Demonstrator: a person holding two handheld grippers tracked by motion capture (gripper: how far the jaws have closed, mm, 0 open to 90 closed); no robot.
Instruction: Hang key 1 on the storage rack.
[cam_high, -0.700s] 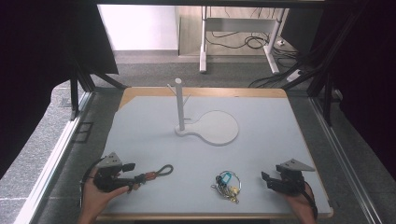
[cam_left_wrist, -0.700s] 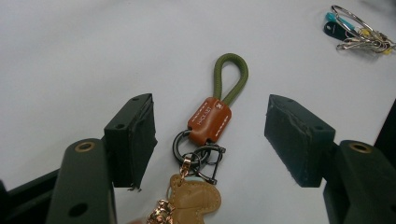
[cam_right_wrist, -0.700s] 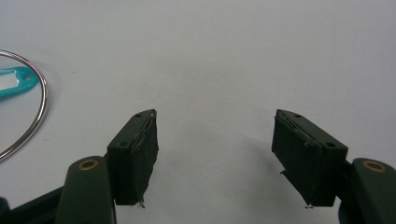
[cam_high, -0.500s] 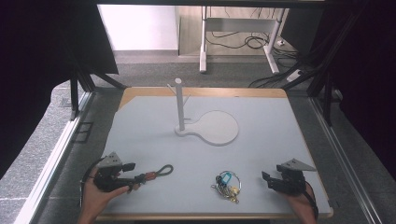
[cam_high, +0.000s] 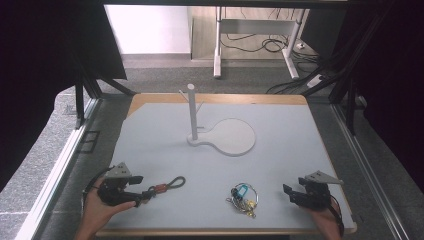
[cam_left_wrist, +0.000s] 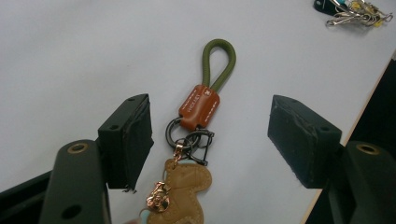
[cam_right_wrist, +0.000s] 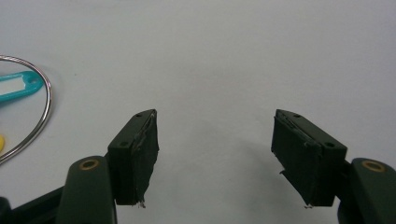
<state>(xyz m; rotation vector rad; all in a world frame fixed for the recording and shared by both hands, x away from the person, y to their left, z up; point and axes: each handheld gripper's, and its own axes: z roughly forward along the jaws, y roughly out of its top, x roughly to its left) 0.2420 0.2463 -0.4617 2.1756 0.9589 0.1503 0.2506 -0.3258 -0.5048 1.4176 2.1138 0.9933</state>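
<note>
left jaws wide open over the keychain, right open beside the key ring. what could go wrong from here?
1. The left gripper straddles the keychain untouched. Closing there may pinch only the thin metal rings, which could slip.
2. The leather charm and green loop dangle freely at either end; lifting may make them swing, making it harder to hook onto the white stand.
3. The right gripper sits beside the key ring; a sideways move might shove it.

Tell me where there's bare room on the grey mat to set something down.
The widest free patch is the right side of the grey mat, beside the white stand with its round base. The left side, above the green-looped leather keychain, is free too. The near edge is crowded: the keychain by the left gripper, and the wire ring of keys beside the right gripper.
</note>
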